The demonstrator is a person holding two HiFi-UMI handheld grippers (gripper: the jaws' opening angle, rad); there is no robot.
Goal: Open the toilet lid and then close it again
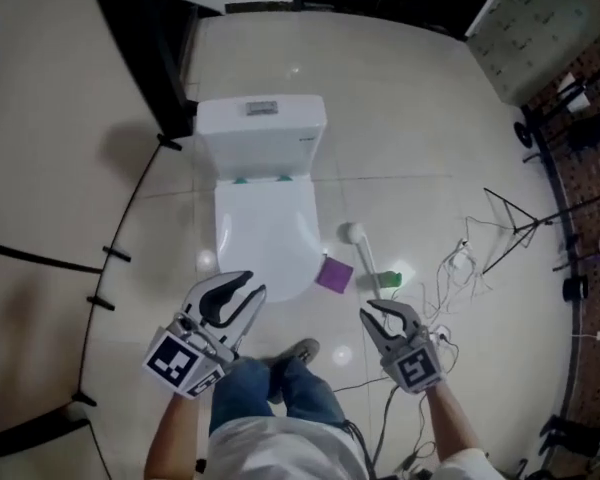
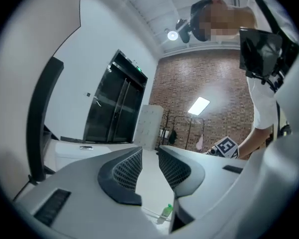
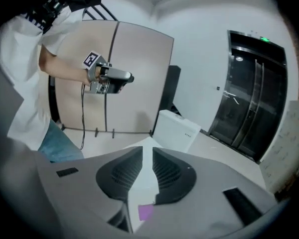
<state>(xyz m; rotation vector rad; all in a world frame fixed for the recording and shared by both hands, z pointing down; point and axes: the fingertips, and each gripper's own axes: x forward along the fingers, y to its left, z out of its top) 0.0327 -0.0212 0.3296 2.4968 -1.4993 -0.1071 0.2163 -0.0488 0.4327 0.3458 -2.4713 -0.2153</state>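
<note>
Shiny pale floor [image 1: 400,118] all round, with a dark strip along the wall at 10 o'clock. In the middle of the head view, a white toilet lid [image 1: 265,223], down flat on its bowl, smooth and bare on top. Behind it at 12 o'clock, the boxy white tank [image 1: 262,133].

At 6 o'clock from the lid, the left tongs [image 1: 252,284], tips over the lid's near edge in the head view. Touching or not, hard to tell. Jaws apart with a clear gap, nothing in it.

At 5 o'clock, off to the side of the toilet, the right tongs [image 1: 372,308]. Jaws only a little apart, a thin gap, nothing held. Through that gap in the right gripper view, a bit of white lid and a bit of purple.

Just beside the bowl at 4 o'clock, a small purple square [image 1: 334,274] on the floor. Past it, a white stick with a round end [image 1: 360,248], lying down, and a green bottle [image 1: 391,279] by its far end.

Farther out at 4 o'clock, a tangle of thin wires [image 1: 450,268] and a thin black stand [image 1: 520,230]. Far off at 1 o'clock, a white padded panel [image 1: 540,28].

At the very bottom, between the two tongs, blue jeans [image 1: 270,388] and one grey shoe [image 1: 298,352].
</note>
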